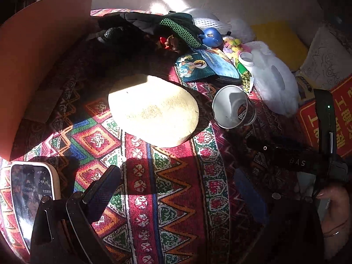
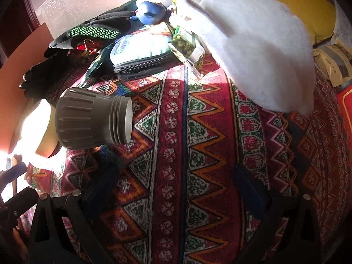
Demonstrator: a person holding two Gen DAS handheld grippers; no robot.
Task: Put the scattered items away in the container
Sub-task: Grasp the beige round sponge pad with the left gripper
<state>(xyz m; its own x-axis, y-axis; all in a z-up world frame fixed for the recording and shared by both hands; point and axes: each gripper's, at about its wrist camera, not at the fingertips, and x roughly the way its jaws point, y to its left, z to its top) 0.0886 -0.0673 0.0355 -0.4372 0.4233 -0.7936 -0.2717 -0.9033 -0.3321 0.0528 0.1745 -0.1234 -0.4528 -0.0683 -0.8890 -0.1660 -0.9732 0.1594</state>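
Note:
A grey ribbed cup (image 2: 92, 118) lies on its side on the patterned cloth; in the left wrist view its white inside (image 1: 233, 107) faces me. A round cream cushion (image 1: 154, 110) lies beside it. A zip pouch (image 2: 140, 52) with a blue picture, a snack packet (image 2: 187, 46), a blue toy (image 2: 151, 11), black gloves (image 2: 88, 35) and a white furry piece (image 2: 257, 50) lie at the back. My left gripper (image 1: 176, 189) is open and empty over the cloth. My right gripper (image 2: 176, 189) is open and empty, short of the cup.
An orange cardboard wall (image 1: 41, 50) stands at the left. A phone (image 1: 28, 193) lies at the near left. A red sign (image 1: 325, 118) and a yellow cushion (image 2: 303, 8) are at the right. The right gripper's body (image 1: 308, 154) and a hand show at the right.

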